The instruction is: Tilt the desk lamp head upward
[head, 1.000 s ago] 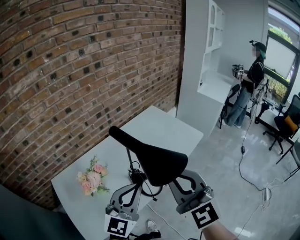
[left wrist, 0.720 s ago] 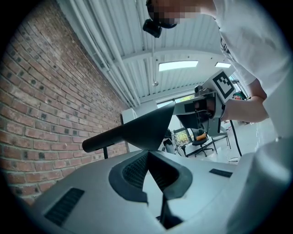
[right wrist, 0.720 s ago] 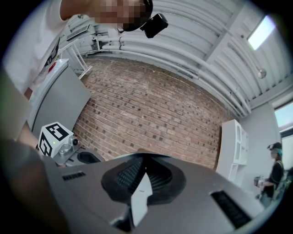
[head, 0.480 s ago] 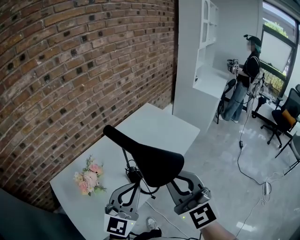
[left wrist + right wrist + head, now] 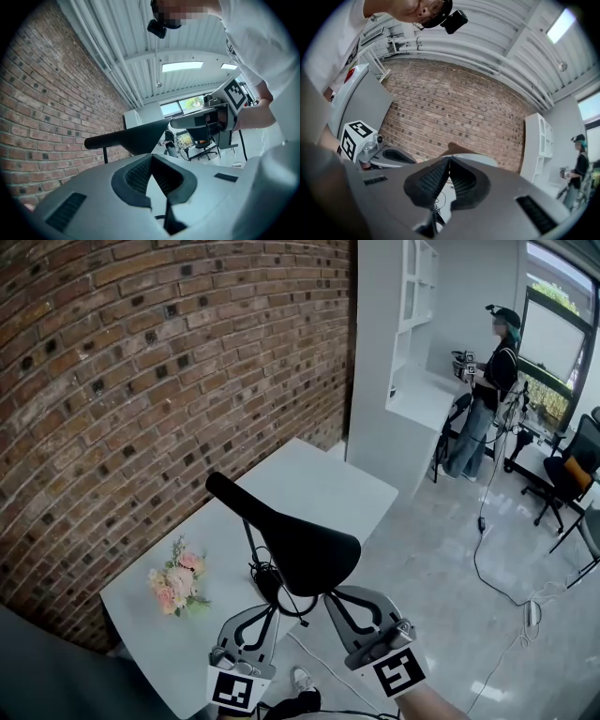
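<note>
A black desk lamp head [image 5: 300,545] on a thin stem [image 5: 249,554] stands over a white table [image 5: 309,488], with its cord coiled at the base [image 5: 270,582]. My left gripper [image 5: 272,607] and right gripper [image 5: 330,596] both reach up under the wide end of the lamp head, which hides their tips in the head view. In the left gripper view the left gripper [image 5: 151,157] has its jaws together and empty, with the lamp head [image 5: 136,138] just beyond. In the right gripper view the right gripper [image 5: 449,159] is likewise shut, right below the lamp head [image 5: 461,151].
A small bunch of pink flowers [image 5: 173,582] lies on the table's left part. A brick wall [image 5: 141,381] runs along the left. A white shelf cabinet [image 5: 394,381] stands behind the table. A person [image 5: 487,381], an office chair [image 5: 572,484] and a floor cable [image 5: 487,568] are at the right.
The lamp head and both grippers have drifted slightly left in the head view. Both grippers stay under the lamp's wide end.
</note>
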